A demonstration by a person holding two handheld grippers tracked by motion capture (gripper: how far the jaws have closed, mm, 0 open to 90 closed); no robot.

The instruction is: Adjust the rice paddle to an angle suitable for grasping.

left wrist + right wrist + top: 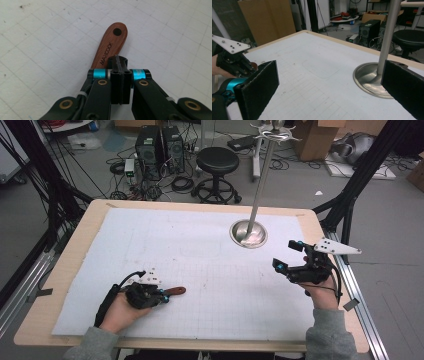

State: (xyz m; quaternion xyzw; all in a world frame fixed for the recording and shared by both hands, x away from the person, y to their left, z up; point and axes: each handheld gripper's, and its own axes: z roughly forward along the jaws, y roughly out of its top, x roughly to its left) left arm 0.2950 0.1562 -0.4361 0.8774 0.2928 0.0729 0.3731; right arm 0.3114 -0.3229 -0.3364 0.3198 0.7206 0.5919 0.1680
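A utensil's brown wooden handle (176,291) lies flat on the white grid mat (210,270) at the front left. It is printed MAXCOOK and has a hole at its far end (110,47). My left gripper (165,296) is low over the handle's near end, its jaws pressed together (119,62) with no gap. The handle runs under them, and the rest of the utensil is hidden. My right gripper (287,255) hovers at the right with its pads far apart (329,90) and nothing between them.
A metal stand (248,234) rises on a pole from a round base (367,77) at the back right of the mat, with hooks at its top. Beyond the table are a black stool (217,162), computer towers (160,145) and cables.
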